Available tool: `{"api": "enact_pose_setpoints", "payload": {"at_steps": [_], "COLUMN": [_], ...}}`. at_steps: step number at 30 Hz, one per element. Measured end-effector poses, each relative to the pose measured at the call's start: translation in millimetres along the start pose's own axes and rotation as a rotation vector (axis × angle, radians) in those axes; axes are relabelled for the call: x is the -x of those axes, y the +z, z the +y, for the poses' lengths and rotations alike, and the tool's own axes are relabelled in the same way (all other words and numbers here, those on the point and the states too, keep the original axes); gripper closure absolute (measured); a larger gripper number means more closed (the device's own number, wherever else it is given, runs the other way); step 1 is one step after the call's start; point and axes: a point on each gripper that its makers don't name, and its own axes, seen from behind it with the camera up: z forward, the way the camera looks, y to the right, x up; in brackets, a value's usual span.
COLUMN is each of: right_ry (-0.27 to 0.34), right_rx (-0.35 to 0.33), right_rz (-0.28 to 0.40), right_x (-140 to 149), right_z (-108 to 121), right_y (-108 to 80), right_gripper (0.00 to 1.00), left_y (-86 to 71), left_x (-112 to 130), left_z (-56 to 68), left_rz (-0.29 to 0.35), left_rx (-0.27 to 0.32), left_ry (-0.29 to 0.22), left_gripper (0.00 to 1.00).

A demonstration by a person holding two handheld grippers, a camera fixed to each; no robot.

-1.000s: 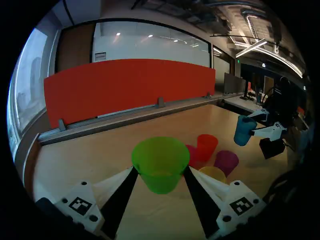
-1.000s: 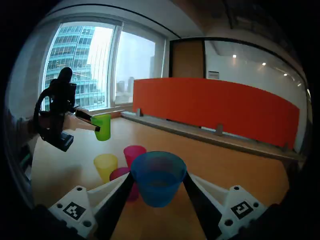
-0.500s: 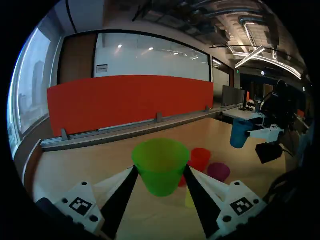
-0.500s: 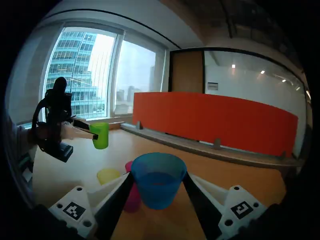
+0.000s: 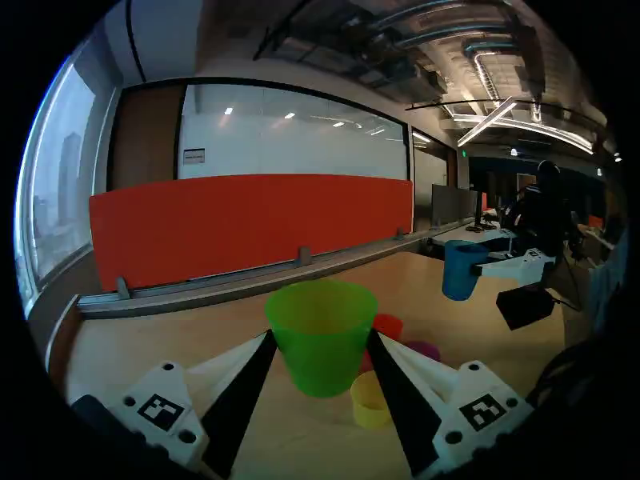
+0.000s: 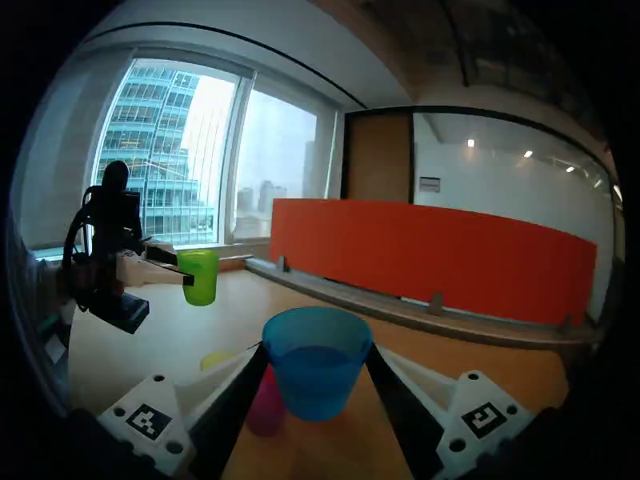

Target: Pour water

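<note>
Height gained: left gripper (image 5: 320,340) clamps green cup (image 5: 322,320), right gripper (image 6: 316,356) clamps blue cup (image 6: 317,384), bench (image 5: 160,336) farther below, pour likely next.

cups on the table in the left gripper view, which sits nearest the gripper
The yellow cup, low beside the held green cup; the red cup and purple cup stand farther back.
</note>
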Motion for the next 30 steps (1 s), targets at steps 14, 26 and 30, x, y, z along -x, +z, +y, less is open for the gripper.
{"api": "enact_pose_setpoints", "payload": {"at_steps": [14, 26, 30], "right_ry": [-0.055, -0.135, -0.174], "right_rx": [-0.043, -0.099, -0.113], "right_rz": [0.025, 0.05, 0.058], "right_x": [-28.8, -56.2, -65.7], "right_z": [-7.9, -19.3, -23.8], "right_y": [-0.7, 2.2, 3.4], "right_gripper": [0.1, 0.1, 0.1], "left_y": [-12.5, -13.3, -13.8], "left_x": [-14.8, -15.3, -14.0], "left_z": [37.4, 60.3, 68.8], "left_rz": [0.053, 0.065, 0.063], "left_rx": [0.054, 0.104, 0.123], "left_ry": [0.035, 0.038, 0.044], "left_gripper": [0.18, 0.18, 0.18]}}
